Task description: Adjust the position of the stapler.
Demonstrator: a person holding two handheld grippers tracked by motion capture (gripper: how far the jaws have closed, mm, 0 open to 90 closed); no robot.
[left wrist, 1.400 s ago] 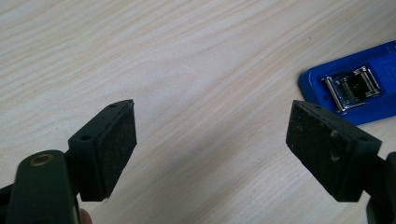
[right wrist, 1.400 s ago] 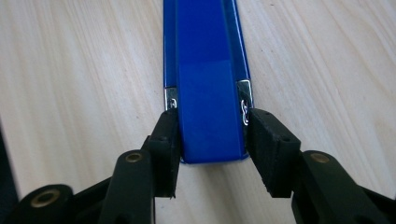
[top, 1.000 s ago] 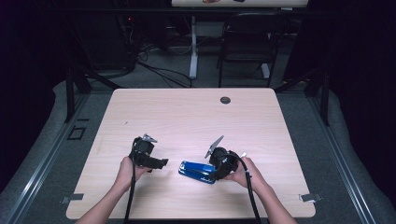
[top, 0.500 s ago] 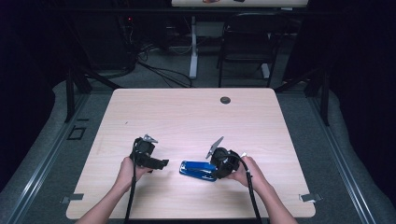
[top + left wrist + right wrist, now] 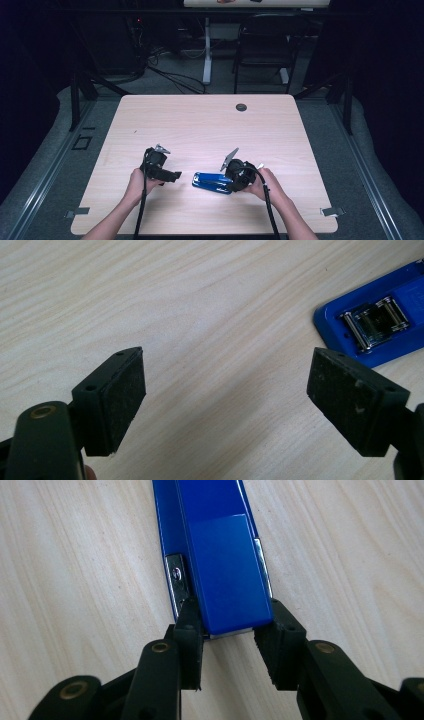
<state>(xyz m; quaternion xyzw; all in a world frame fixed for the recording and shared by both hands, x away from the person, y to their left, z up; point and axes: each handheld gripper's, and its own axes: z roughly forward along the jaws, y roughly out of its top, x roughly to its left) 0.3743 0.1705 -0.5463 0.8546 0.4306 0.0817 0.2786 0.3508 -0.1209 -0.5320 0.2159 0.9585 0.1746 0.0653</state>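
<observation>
Blue stapler (image 5: 220, 565): rigid, smooth, probably slippery; right gripper (image 5: 230, 630) pinching its rear end at 6 o'clock. Left gripper (image 5: 225, 395) wide open, empty.

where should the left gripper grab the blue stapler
Judging by its pose, take the blue stapler at its free end, across the narrow width, coming in from the person's left. It lies flat and long; the right gripper brackets the other end, and the left gripper is open.

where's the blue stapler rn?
High view: blue stapler lies near the table's front edge, between both grippers, its right end between the right gripper's fingers.
</observation>
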